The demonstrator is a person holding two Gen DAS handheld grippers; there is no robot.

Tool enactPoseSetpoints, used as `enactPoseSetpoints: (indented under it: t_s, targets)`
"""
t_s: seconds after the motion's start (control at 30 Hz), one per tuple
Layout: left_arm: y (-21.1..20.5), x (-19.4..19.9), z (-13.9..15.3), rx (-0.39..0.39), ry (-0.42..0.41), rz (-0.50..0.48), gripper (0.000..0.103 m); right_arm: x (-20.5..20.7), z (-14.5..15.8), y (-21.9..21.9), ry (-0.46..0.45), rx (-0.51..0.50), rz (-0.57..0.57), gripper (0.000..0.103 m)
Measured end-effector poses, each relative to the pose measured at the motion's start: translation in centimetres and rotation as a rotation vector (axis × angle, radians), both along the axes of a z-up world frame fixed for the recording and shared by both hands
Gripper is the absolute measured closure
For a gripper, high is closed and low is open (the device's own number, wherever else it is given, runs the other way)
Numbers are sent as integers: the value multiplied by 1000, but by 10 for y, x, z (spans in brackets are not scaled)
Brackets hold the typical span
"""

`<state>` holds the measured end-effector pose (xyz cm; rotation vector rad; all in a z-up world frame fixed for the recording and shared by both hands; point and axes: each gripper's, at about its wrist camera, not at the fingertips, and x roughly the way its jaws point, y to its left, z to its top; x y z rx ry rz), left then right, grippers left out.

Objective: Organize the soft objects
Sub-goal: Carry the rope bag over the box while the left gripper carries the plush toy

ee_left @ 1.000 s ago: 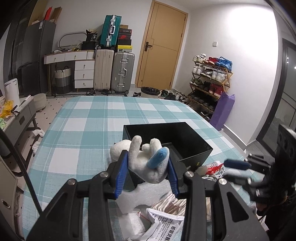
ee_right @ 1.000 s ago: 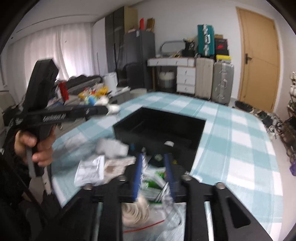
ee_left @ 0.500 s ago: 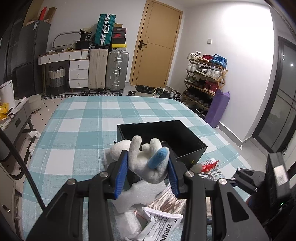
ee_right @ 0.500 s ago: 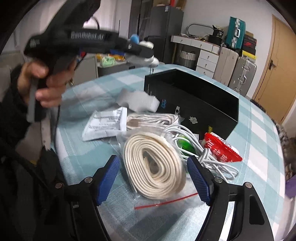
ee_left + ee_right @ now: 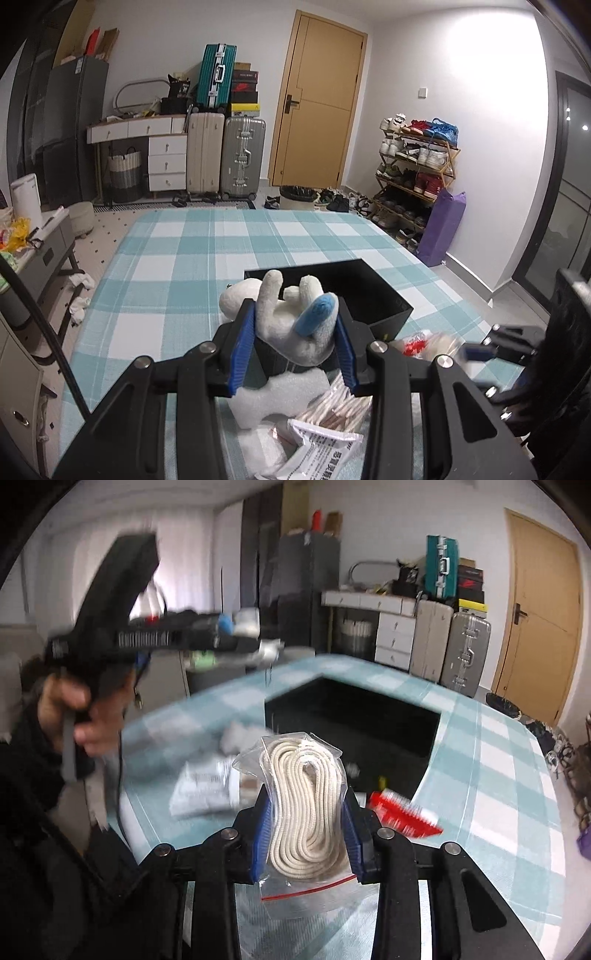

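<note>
Left gripper (image 5: 293, 345): jaws narrow, clamped on white plush toy (image 5: 291, 317), raised before black box (image 5: 373, 295) at 12 o'clock. Right gripper (image 5: 306, 834): jaws just closed, pads squeezing bagged white rope (image 5: 306, 805). White packet (image 5: 321, 450) at 6 o'clock: print unreadable.

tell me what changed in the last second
The right gripper closed its fingers on the bagged rope and lifted it off the table. The left gripper stayed clamped on the plush toy near the black box.
</note>
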<state>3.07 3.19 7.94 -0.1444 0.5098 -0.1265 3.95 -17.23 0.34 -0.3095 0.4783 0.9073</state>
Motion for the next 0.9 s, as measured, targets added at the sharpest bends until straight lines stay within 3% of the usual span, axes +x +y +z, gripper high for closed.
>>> enactPoseSetpoints:
  t_s: [0.23,0.43,0.9]
  targets:
    - [0,5,8,3,-26,4,64,12,42,-9,-53,108,-53,68]
    - [-4,15,7,11,-22,4,64,39,64,-11,-34,182,-123,68]
    - [-19,65,-11,39,43,14,64,98,67,7,52,217,-191,68]
